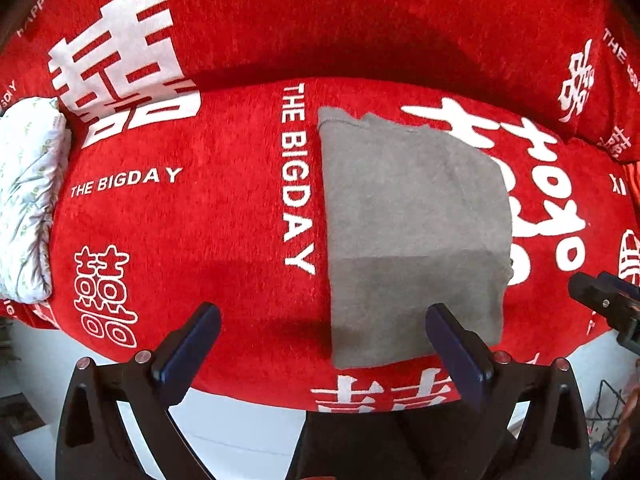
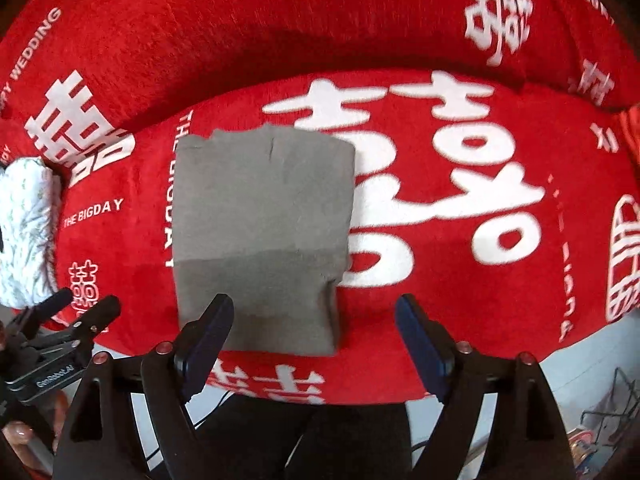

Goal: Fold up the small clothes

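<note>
— What do your two cameras give you?

— My left gripper (image 1: 322,342) and right gripper (image 2: 314,332) both gape wide, holding nothing. Only the right view reads "GenRobot.AI" on the left one. The folded grey knit garment (image 1: 412,220) lies by the near edge of the red plush cover (image 1: 180,220).

— Any writing?

— "THE BIGDAY"; right view adds "WEDDING". A white patterned pillow (image 1: 28,196) sits far left.
</note>
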`<state>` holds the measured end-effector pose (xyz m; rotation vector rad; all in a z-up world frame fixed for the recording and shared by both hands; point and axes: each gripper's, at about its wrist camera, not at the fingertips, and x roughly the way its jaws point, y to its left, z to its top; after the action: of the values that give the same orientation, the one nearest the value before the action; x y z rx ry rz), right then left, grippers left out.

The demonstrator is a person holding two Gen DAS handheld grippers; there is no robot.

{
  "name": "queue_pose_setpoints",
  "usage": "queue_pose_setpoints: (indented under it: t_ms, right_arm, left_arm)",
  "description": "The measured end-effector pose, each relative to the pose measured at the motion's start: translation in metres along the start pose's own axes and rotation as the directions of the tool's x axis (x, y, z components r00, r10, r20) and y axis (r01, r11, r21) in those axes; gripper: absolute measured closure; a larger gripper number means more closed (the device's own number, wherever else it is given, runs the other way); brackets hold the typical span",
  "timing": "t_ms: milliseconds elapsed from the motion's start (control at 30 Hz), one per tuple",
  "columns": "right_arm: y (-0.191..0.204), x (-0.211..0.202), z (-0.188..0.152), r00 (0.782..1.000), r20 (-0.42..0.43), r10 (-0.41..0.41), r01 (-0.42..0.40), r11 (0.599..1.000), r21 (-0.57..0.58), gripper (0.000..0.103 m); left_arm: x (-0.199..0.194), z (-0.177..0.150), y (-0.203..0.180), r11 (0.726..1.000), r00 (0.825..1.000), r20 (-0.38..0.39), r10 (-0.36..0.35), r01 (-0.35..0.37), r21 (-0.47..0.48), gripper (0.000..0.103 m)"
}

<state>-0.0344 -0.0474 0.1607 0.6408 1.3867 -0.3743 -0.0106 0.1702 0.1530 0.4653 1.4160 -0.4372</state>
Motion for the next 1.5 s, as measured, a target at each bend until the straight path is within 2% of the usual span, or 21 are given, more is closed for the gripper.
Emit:
queue_pose_setpoints:
  t_ms: [167, 733, 1500]
  right_arm:
    - [0.007, -0.017, 0.003, 0.998, 0.06, -0.017, 0.019, 1.0, -0.025, 0.018]
    - [0.018, -0.031, 0.007, 0.999, 0.037, -0.037, 0.038, 0.999, -0.024, 0.018]
    - [0.019, -0.03, 0.012, 0.999, 0.021, -0.036, 0.036, 0.999, -0.016, 0.018]
  left_arm:
    - [-0.009, 0.002, -0.004, 1.0, 1.0, 0.002, 0.02, -0.02, -0.006, 0.001]
    - [-0.033, 0.006, -0.004, 1.0, 0.999, 0.04, -0.012, 0.012, -0.025, 0.001]
    - [-0.037, 0.01, -0.006, 1.0, 0.999, 0.048, -0.009, 0.011, -0.029, 0.001]
